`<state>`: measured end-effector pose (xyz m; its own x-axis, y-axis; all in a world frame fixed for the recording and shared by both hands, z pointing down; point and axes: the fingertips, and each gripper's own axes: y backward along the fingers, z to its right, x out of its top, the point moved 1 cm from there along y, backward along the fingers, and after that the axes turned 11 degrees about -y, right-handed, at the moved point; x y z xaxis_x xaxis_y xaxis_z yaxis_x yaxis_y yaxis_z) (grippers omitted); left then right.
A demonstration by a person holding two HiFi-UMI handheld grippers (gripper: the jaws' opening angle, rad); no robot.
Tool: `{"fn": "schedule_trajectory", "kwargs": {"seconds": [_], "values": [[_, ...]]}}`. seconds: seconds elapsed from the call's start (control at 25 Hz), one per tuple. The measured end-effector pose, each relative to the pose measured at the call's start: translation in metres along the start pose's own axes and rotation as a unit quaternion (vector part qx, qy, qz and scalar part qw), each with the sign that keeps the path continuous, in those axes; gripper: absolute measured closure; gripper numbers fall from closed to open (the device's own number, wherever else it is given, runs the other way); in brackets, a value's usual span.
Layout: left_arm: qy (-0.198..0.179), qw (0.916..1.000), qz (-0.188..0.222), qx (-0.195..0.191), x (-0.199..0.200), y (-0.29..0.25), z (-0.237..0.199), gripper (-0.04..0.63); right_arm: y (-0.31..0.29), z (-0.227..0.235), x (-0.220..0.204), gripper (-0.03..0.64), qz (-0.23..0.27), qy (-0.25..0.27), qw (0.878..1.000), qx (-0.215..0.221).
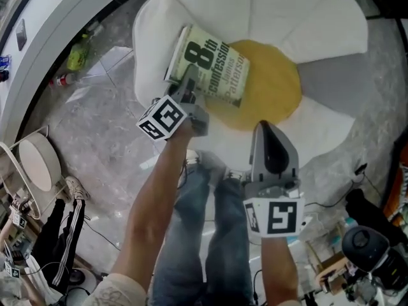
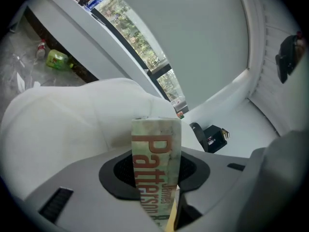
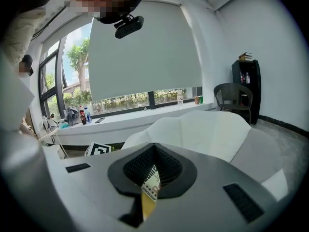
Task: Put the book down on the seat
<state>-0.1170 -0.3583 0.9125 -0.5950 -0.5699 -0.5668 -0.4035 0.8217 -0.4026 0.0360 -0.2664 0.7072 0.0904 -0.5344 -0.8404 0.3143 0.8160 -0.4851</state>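
A green-and-white paperback book [image 1: 213,69] is clamped at its near edge in my left gripper [image 1: 190,85]. It lies tilted over the left part of the seat [image 1: 306,24], a white petal-shaped chair, and its right corner overlaps the yellow centre [image 1: 271,88]. Whether it touches the cushion I cannot tell. In the left gripper view the book's spine [image 2: 155,163] stands upright between the jaws, with the white seat back [image 2: 72,124] behind it. My right gripper [image 1: 266,132] hovers at the seat's front edge, shut and holding nothing. Its view shows the white seat [image 3: 203,129] beyond the closed jaws.
The person's legs in jeans [image 1: 210,234] stand in front of the seat. A green bottle [image 1: 78,55] and a small red-capped bottle [image 1: 60,80] lie on the floor at the left. A round white stool [image 1: 38,163] is at the lower left. A black chair [image 3: 233,96] stands by the far wall.
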Motion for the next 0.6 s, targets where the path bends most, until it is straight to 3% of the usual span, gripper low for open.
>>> {"fn": "schedule_trajectory", "kwargs": {"seconds": [0.36, 0.6], "values": [[0.029, 0.9992, 0.025, -0.007, -0.008, -0.017, -0.021, 0.43, -0.016, 0.014, -0.033, 0.618, -0.016, -0.023, 1.0, -0.008], [0.045, 0.9984, 0.026, 0.021, -0.013, -0.01, -0.031, 0.396, -0.023, 0.0, -0.034, 0.618, -0.023, -0.018, 1.0, 0.006]]}}
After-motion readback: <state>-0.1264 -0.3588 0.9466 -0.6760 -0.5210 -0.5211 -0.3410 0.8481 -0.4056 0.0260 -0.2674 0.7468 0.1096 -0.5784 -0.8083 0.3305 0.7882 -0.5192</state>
